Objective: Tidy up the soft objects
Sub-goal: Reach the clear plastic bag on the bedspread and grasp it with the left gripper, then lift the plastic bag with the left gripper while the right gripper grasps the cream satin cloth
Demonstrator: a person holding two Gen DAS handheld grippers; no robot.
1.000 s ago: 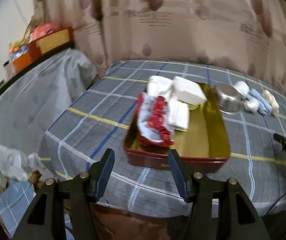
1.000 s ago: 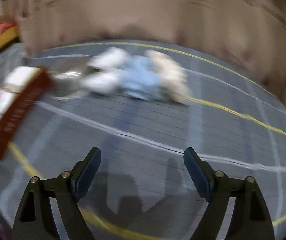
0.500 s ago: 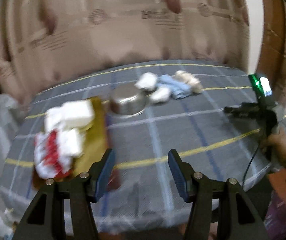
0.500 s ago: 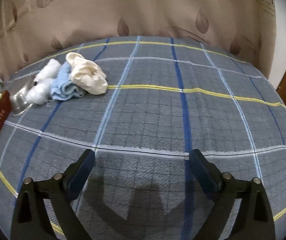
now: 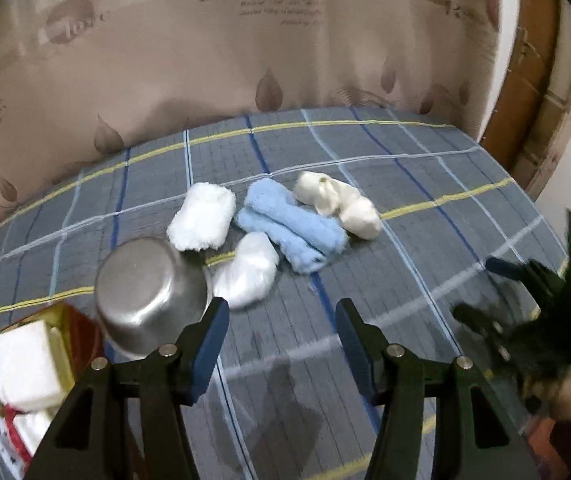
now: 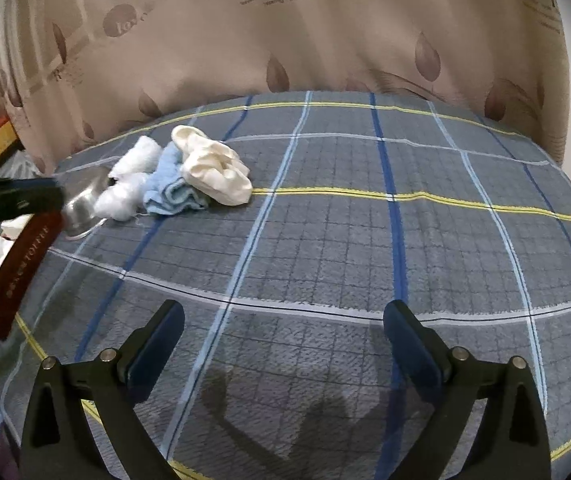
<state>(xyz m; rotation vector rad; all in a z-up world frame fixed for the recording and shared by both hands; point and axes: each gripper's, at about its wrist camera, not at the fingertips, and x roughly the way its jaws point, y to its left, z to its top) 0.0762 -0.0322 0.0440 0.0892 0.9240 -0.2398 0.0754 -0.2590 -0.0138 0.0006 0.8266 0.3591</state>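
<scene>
Soft rolls lie clustered on the plaid blanket (image 5: 425,208) that covers the desk: we see a fluffy white roll (image 5: 202,216), a second white roll (image 5: 247,276), a light blue towel roll (image 5: 291,226) and a cream cloth bundle (image 5: 337,204). The blue roll touches the cream bundle on one side and the second white roll on the other.

Surroundings. A steel bowl (image 5: 151,296), tipped with its base toward the left camera, stands just beside both white rolls, between them and a dark red tin tray (image 6: 17,268). The tray holds folded white cloths (image 5: 21,364) and a red-and-white item, only partly in view. A leaf-printed curtain (image 5: 245,40) closes the far side of the desk.

Grippers. We hold the left hand-held gripper (image 5: 281,336) above the near part of the blanket, its fingers spread with nothing between them; the bowl sits just ahead of its left finger, and the second white roll lies directly in front. The right hand-held gripper (image 6: 283,332) also stands spread wide and empty, over bare blanket well apart from the cluster. In the left view it appears blurred at the right edge (image 5: 497,288).
</scene>
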